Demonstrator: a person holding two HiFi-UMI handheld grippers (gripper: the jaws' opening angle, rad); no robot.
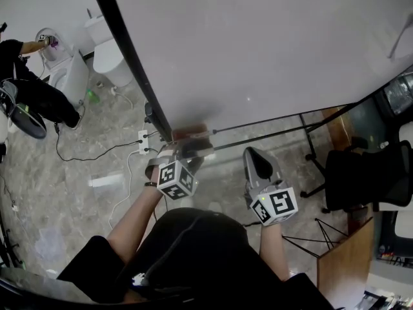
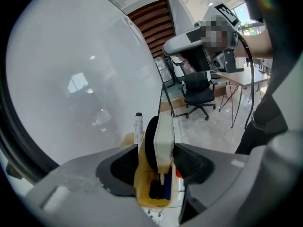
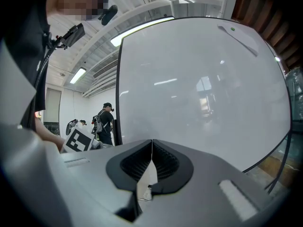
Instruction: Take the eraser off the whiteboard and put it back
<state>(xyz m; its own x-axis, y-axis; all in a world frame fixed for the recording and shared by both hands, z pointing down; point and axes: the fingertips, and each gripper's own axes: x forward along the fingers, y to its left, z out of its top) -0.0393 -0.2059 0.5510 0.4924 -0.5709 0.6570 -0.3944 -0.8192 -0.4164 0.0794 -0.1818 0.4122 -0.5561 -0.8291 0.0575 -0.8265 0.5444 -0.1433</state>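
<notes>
**– Where's the eraser (image 2: 163, 141) at right now?**

– Parked in the yellow tray (image 2: 142, 195) at the foot of the whiteboard (image 2: 71, 79), standing on end. Its long axis runs up out of the tray, with the black felt facing the board and the white back facing the room. The left gripper (image 2: 156, 151) straddles it with its jaws wide, not really pinching yet imo. The right gripper (image 3: 151, 144) hangs off to the side, jaws closed on nothing.

**– What could go sideways?**

– The board-side jaw looks crammed against the tray wall and that marker (image 2: 138, 126). Squeeze there and it might catch the tray or tip the marker out. The felt's squishy too, so the eraser could twist when lifted.
</notes>
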